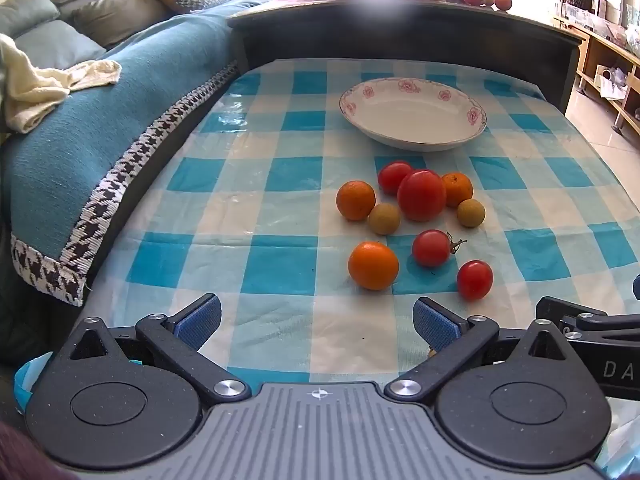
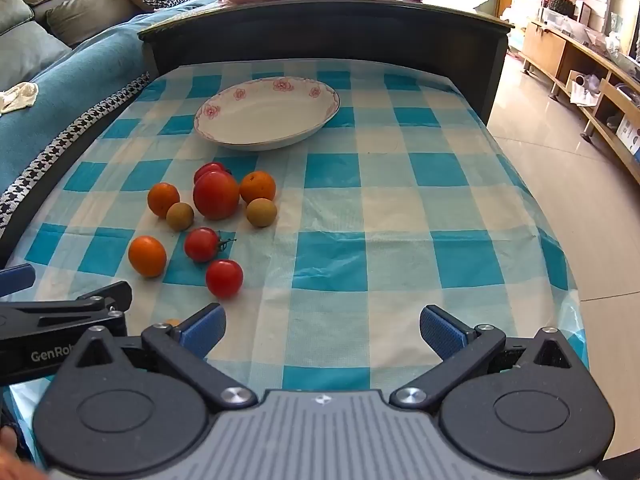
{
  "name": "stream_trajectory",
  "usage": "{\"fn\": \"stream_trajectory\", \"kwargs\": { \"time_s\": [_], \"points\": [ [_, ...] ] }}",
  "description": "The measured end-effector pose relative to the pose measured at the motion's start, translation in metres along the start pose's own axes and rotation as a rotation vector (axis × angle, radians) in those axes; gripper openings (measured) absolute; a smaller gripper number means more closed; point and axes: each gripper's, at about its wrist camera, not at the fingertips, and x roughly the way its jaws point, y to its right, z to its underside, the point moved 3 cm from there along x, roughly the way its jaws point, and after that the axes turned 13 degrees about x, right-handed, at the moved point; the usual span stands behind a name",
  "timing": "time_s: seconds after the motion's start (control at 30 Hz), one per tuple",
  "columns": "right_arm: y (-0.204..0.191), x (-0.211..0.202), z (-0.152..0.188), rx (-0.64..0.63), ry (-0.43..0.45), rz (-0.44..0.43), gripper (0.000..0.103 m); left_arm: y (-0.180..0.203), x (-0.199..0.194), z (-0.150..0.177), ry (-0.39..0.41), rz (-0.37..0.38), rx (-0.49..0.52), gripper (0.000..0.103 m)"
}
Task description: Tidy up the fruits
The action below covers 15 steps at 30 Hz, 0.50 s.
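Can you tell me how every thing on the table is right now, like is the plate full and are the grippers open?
plate: empty, upright.
oranges: three, loose on the tablecloth.
tomatoes: four, loose, none in the plate.
small tan fruits: two, loose beside the tomatoes.
left gripper: open, holding nothing.
right gripper: open, holding nothing.

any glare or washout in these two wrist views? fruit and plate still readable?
Left wrist: window backlight blows out the top centre, with a hazy flare over the dark shelf; plate and fruit stay sharp. Right wrist: top washed out too, floor shiny; plate is clear. Both: fisheye bends the tablecloth edges.
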Motion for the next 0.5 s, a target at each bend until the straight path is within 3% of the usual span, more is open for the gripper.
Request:
{"fn": "stream_trajectory", "kwargs": {
  "time_s": [0.5],
  "points": [
    [-0.0017, 0.0018, 0.0016, -0.007, -0.005, -0.001, 0.103, -0.0003, -0.0034, 0.0058, -0.011, -0.002, -0.012, 0.103]
  ]
}}
